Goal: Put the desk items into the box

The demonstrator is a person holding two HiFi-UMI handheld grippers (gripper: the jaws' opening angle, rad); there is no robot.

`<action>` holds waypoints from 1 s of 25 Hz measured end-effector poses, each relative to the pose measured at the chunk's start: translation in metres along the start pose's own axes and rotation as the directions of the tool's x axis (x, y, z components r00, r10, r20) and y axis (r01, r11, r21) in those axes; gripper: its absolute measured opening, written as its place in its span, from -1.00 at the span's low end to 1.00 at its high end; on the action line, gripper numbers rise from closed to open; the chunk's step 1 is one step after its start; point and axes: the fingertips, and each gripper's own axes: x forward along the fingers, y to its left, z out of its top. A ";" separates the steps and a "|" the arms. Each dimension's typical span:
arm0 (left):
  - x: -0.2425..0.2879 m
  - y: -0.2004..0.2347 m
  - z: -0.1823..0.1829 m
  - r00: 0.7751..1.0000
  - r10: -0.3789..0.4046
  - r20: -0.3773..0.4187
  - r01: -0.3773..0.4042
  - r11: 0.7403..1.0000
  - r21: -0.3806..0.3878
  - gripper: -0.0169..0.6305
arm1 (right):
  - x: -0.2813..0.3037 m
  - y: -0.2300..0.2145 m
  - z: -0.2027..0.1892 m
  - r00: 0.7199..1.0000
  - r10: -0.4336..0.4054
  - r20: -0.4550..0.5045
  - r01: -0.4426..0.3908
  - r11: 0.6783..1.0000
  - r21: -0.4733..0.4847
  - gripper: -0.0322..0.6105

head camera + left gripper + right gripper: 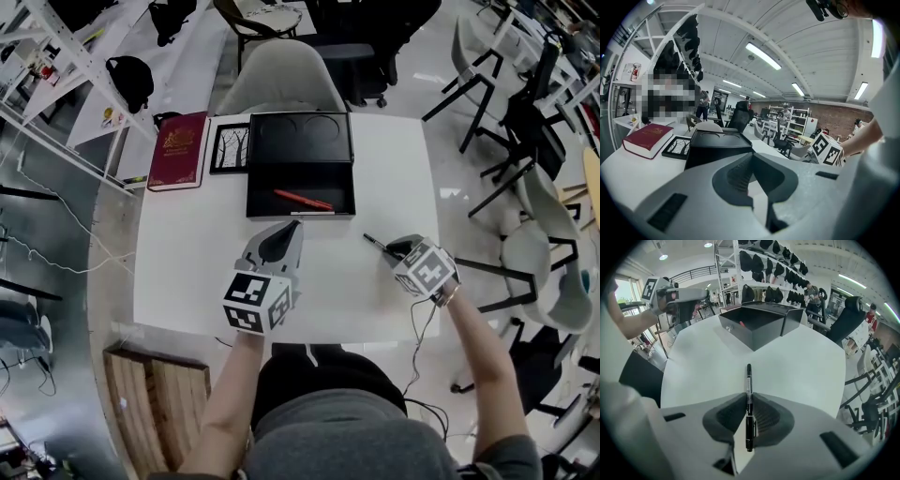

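Here, a white round-cornered desk (pixel 197 253) lies under both pairs of fingers. On it, straight ahead of the left gripper (pixel 292 228) and only a little beyond its tips, stands a black rectangular box (pixel 272 180). The box is open, and its lid (pixel 302 138) is laid back on the side away from the fingers. From the right gripper (pixel 396 249) the same box sits ahead and to the left, well apart.

A dark red hardback book (pixel 178 150) lies flat, ahead and well to the left of the left fingers. A black-framed picture (pixel 230 148) of bare trees lies between the book and the box lid, just beside both.

The left fingers (pixel 736 176) stand drawn together at the tips with nothing between them. They are raised above the desk and pointed at the box.

The right fingers (pixel 766 416) are closed narrowly on a slim black marker pen (pixel 748 394). The pen runs lengthwise along the gap between them. Its far end pokes out past the tips over bare desk, and its near end with the clip reaches back behind the pads.

A thin red pen (pixel 303 200) lies inside the box, close to the wall nearest the left fingers.
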 end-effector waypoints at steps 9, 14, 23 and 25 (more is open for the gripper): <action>-0.006 0.006 0.005 0.999 0.037 0.018 -0.037 0.999 0.007 -0.93 | -0.026 0.007 0.010 0.994 -0.022 0.105 0.020 1.000 0.020 -0.75; -0.008 0.006 0.008 0.999 0.050 0.020 -0.050 0.999 0.019 -0.93 | -0.045 0.012 0.023 0.986 -0.018 0.167 0.015 1.000 0.019 -0.75; -0.016 0.008 0.016 0.995 0.088 0.039 -0.089 0.995 0.041 -0.93 | -0.076 0.019 0.062 0.950 -0.026 0.312 0.018 0.999 0.027 -0.75; -0.019 0.010 0.017 0.994 0.097 0.045 -0.099 0.994 0.043 -0.93 | -0.081 0.022 0.071 0.938 -0.023 0.346 0.014 0.999 0.029 -0.75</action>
